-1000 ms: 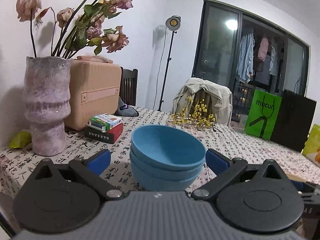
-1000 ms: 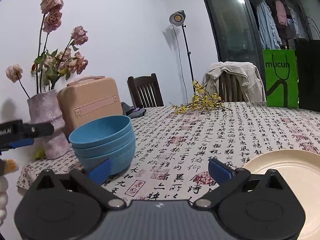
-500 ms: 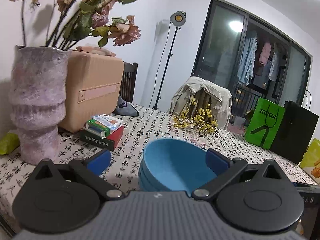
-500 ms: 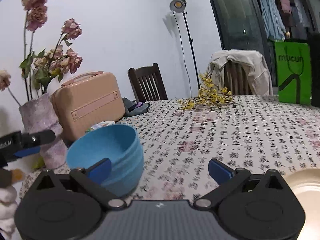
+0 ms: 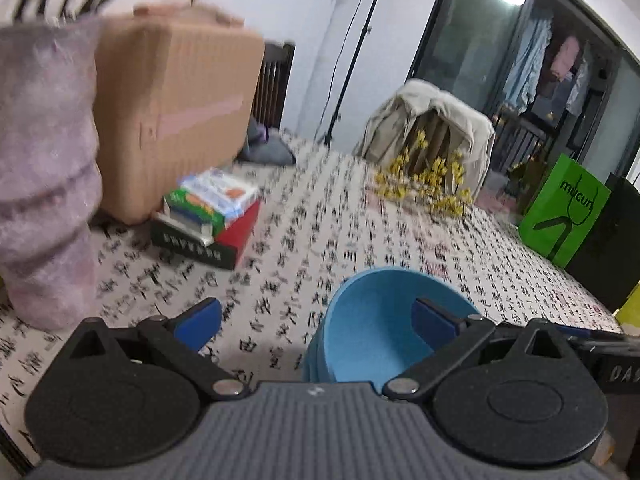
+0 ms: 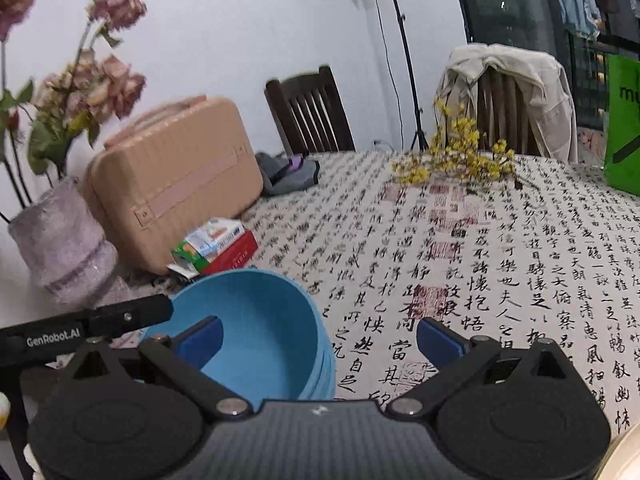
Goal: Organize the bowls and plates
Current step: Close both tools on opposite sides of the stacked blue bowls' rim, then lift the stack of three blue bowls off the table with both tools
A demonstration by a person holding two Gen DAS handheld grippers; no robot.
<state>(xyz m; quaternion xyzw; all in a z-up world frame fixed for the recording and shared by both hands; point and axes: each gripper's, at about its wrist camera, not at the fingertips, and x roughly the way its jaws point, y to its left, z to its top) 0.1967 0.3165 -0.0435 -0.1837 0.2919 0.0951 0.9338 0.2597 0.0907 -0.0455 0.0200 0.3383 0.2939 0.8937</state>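
Observation:
A stack of blue bowls [image 5: 372, 332] stands on the patterned tablecloth; it also shows in the right wrist view [image 6: 256, 328]. My left gripper [image 5: 316, 320] is open, its right finger over the top bowl's inside and its left finger outside the rim. My right gripper [image 6: 320, 340] is open, its left finger over the top bowl's inside and its right finger outside over the cloth. The left gripper's finger [image 6: 120, 314] shows at the bowls' left rim. A cream plate's edge [image 6: 628, 460] shows at the bottom right.
A purple vase [image 5: 44, 184] with dried flowers, a tan case [image 5: 172, 120] and a pile of small boxes [image 5: 208, 216] stand left of the bowls. Yellow flower sprigs [image 5: 424, 184], a draped chair and a green bag [image 5: 564, 208] lie farther back.
Both grippers have moved forward and tilted down over the blue bowls. Each now has one finger over the top bowl's inside. The plate has slid almost out of the right view.

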